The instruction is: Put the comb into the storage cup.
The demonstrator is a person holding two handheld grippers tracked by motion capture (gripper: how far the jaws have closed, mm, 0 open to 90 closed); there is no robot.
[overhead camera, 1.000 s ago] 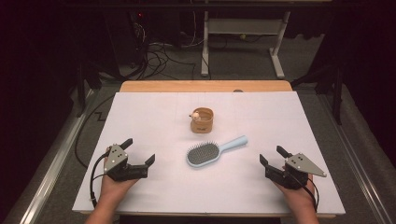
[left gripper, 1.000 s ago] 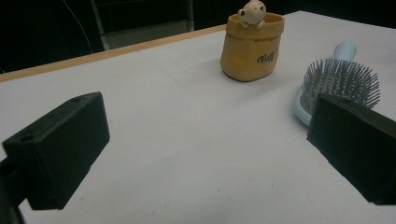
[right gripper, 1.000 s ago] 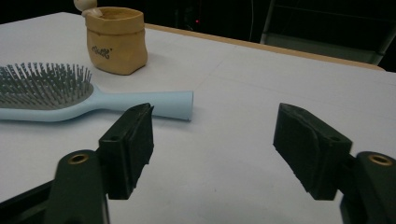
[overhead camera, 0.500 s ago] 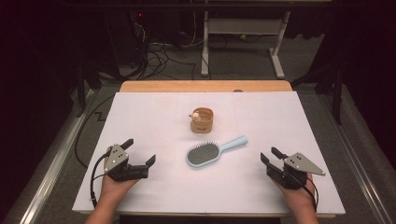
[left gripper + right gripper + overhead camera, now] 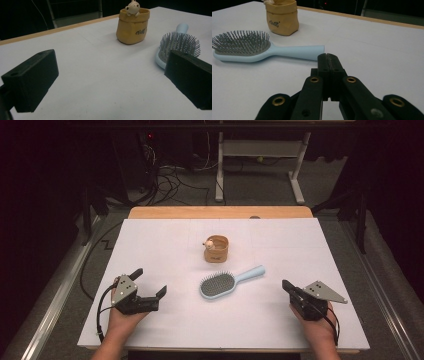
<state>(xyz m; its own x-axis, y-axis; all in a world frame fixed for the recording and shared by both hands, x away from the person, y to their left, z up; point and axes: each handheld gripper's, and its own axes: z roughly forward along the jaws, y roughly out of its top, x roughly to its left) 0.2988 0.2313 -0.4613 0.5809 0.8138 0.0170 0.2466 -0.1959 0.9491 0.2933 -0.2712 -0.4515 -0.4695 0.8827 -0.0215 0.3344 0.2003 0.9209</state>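
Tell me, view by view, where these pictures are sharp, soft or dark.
High view: white table cover evenly lit, floor behind dark. Left gripper view: the near black jaws are soft; the tan pouch and the hairbrush are sharper. Right gripper view: right hand-held gripper fairly crisp, far background black.

White sheet (image 5: 165,245) covers the table, flat. Wood tabletop (image 5: 220,212) shows as a bare strip along the far edge, also visible as a tan line in both gripper views (image 5: 57,30) (image 5: 362,17). Small dark spot (image 5: 255,217) sits on that wood strip, too small to identify. Behind the table: grey carpet floor (image 5: 260,195), a tangle of dark cables (image 5: 172,177) lying on it at left, white metal stand (image 5: 260,167) with two legs and feet at centre-right. Metal rails (image 5: 55,295) (image 5: 385,290) run along both table sides. Red indicator light (image 5: 151,136) glows in the dark background.
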